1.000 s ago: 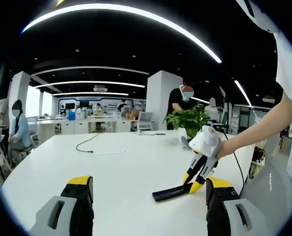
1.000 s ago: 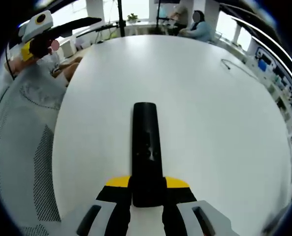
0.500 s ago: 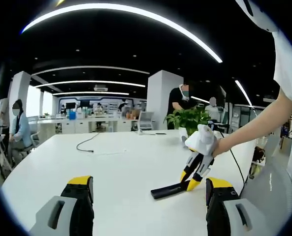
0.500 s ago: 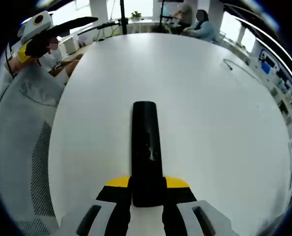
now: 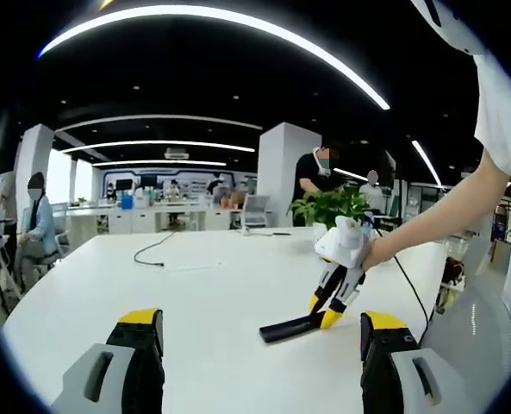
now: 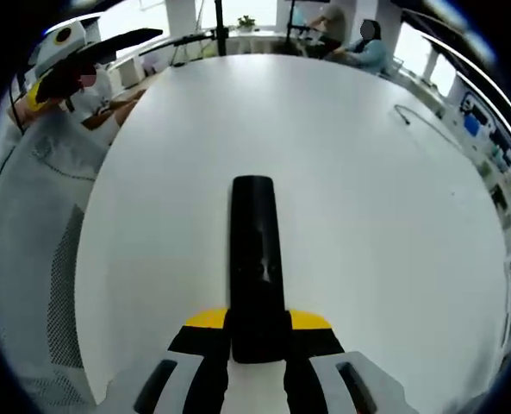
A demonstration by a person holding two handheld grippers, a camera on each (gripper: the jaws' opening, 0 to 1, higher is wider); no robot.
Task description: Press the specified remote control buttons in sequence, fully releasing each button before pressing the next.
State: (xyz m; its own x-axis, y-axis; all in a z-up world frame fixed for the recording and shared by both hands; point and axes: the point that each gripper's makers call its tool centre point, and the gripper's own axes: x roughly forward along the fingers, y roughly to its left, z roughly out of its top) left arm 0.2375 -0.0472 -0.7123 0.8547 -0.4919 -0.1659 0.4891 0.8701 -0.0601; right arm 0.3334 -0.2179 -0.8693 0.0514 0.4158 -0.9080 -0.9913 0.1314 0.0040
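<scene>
A long black remote control (image 6: 256, 267) points away from me in the right gripper view, its near end clamped between the yellow-tipped jaws of my right gripper (image 6: 257, 332), which is shut on it. In the left gripper view the same remote (image 5: 289, 328) is held just above the white table (image 5: 195, 293), with the right gripper (image 5: 327, 310) on its right end and a person's hand behind it. My left gripper (image 5: 259, 332) stands open low over the table, nothing between its jaws.
A black cable (image 5: 152, 252) lies on the far part of the table, and a potted plant (image 5: 333, 211) stands at its back right. A mesh office chair (image 6: 40, 250) sits beside the table edge. People sit and stand at desks beyond.
The right gripper has carried the remote leftward and slightly farther across the table in the left gripper view. The left gripper has held still.
</scene>
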